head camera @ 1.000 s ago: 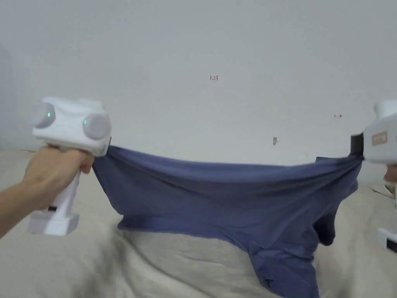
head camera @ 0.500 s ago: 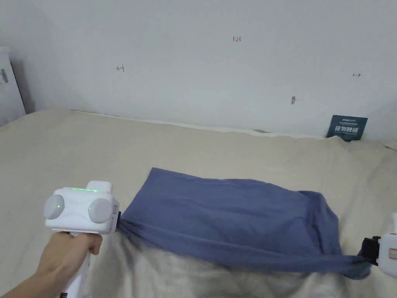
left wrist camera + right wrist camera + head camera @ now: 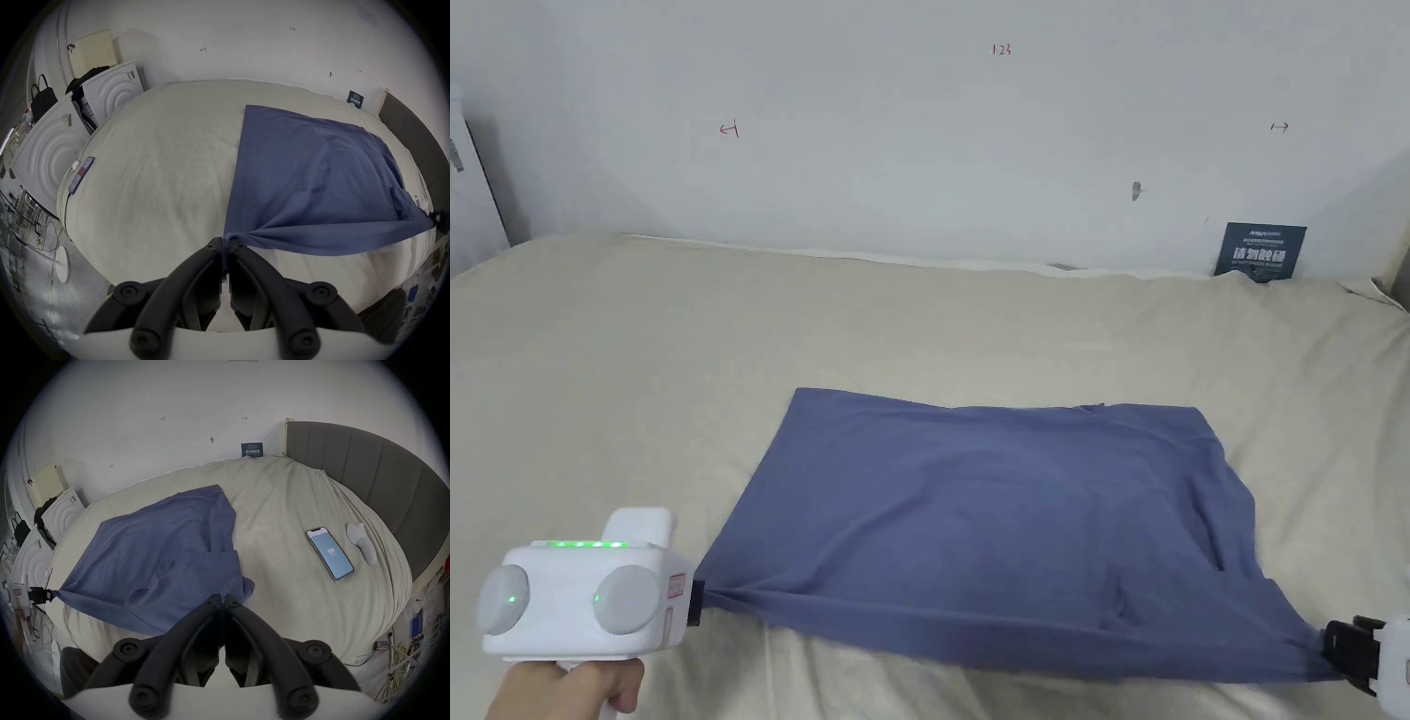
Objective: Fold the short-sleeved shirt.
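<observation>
1. While spread over the beige bed (image 3: pixel 637 375), lies mostly flat in the lower middle of the head view: blue short-sleeved shirt (image 3: pixel 1003 506), far edge straight, near edge pulled taut between two corners
2. Clamped on the shirt's near left corner at the lower left of the head view: left gripper (image 3: pixel 696 601), white body held from below by a hand (image 3: pixel 567 692); in the left gripper view (image 3: pixel 226 240), both black jaws pressed together on a bunch of blue cloth at the lower middle of the frame
3. Clamped on the near right corner at the lower right edge of the head view: right gripper (image 3: pixel 1341 647); in the right gripper view (image 3: pixel 222 597), jaws closed on the fabric at lower centre, with a small fold of shirt (image 3: pixel 146 554) bulging just to the right of the tips
4. Wrinkled and doubled over along the right side of the head view: a sleeve area of the cloth
5. Resting on the bed at the right of the right gripper view, well apart from the shirt: phone (image 3: pixel 330 552) with lit screen, and just beside it a white controller (image 3: pixel 361 545)
6. Behind the bed in the upper part of the head view: white wall (image 3: pixel 919 141), with a dark card (image 3: pixel 1259 251) leaning at the upper right
</observation>
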Tool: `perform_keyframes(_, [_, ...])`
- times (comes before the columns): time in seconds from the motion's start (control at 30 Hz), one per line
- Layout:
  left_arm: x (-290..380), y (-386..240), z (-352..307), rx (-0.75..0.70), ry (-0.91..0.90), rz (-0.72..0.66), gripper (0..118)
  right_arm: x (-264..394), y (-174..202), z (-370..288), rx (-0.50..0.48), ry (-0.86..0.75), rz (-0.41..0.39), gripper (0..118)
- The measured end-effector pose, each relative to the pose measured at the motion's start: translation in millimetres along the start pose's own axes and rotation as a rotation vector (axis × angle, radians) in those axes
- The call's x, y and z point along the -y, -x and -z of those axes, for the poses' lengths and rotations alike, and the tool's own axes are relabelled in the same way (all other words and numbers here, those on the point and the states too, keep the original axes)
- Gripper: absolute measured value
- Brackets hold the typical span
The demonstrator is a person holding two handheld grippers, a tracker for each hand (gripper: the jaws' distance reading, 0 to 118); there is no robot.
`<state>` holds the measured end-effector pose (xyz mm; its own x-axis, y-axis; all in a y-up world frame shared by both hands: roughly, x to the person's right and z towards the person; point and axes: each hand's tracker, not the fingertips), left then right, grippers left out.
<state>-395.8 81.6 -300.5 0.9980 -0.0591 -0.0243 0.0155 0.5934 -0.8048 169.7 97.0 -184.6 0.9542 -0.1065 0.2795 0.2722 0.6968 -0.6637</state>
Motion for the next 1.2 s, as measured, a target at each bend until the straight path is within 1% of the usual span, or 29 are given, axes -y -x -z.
perform_keyframes(0.17, [27,4,-11,0.015,0.021,-0.003,3,26,-8,-11,0.0,0.016,0.014,4])
perform_keyframes(0.3, [43,2,-7,0.011,0.051,0.001,3,37,-13,-5,0.007,0.052,0.04,4])
perform_keyframes(0.4, [48,3,0,0.013,0.062,0.005,3,41,-12,0,0.011,0.062,0.03,4])
perform_keyframes(0.47, [47,4,5,0.025,0.078,-0.008,4,43,-13,4,0.013,0.068,0.043,4])
perform_keyframes(0.5, [47,5,6,0.035,0.083,-0.013,17,43,-15,6,0.004,0.078,0.067,6])
perform_keyframes(0.53, [48,6,8,0.039,0.085,-0.021,55,43,-17,7,-0.007,0.085,0.081,14])
perform_keyframes(0.57, [48,8,8,0.044,0.09,-0.036,105,45,-17,9,0.005,0.092,0.072,46])
perform_keyframes(0.6, [49,11,10,0.041,0.106,-0.041,116,46,-16,9,0.053,0.113,0.035,105])
perform_keyframes(0.63, [53,15,11,0.056,0.129,-0.109,113,47,-16,10,0.107,0.135,-0.007,118])
perform_keyframes(0.67, [61,20,1,0.052,0.068,-0.052,114,52,-20,9,0.066,0.159,-0.033,114])
perform_keyframes(0.7, [67,23,-2,0.04,0.093,-0.045,114,56,-18,4,0.024,0.079,-0.051,115])
perform_keyframes(0.77, [79,33,-10,0.014,0.084,-0.035,114,65,-19,3,0.048,0.167,-0.066,115])
perform_keyframes(0.8, [69,38,-15,0.003,0.071,-0.034,114,68,-18,1,0.06,0.193,-0.071,115])
perform_keyframes(0.87, [62,50,-23,-0.011,0.057,-0.039,114,64,-28,-13,0.043,0.181,-0.041,115])
perform_keyframes(0.9, [62,55,-25,0.003,0.05,-0.053,112,66,-29,-17,0.044,0.179,-0.028,114])
perform_keyframes(0.93, [67,62,-28,0.029,0.055,-0.082,105,67,-30,-23,0.02,0.163,0.013,108])
perform_keyframes(0.97, [68,67,-29,0.067,0.076,-0.092,78,68,-21,-37,-0.025,0.142,0.047,86])
perform_keyframes(1.0, [67,67,-26,0.046,0.111,-0.082,0,68,-16,-43,-0.017,0.142,0.061,19])
perform_keyframes(1.03, [68,69,-21,0.012,0.063,-0.119,0,70,-11,-44,0.029,0.142,0.049,0])
perform_keyframes(1.07, [72,69,-19,0.032,0.097,-0.076,0,70,-6,-49,0.005,0.135,0.064,0])
perform_keyframes(1.1, [73,69,-17,0.046,0.099,-0.072,0,69,-11,-43,-0.062,0.176,0.082,0])
perform_keyframes(1.13, [72,69,-13,0.086,0.1,-0.081,0,70,-12,-41,-0.079,0.17,0.086,0])
perform_keyframes(1.17, [70,68,-9,0.138,0.104,-0.094,0,71,-7,-42,-0.048,0.161,0.077,0])
perform_keyframes(1.2, [68,64,-13,0.175,0.103,-0.092,17,71,-3,-43,-0.03,0.149,0.055,0])
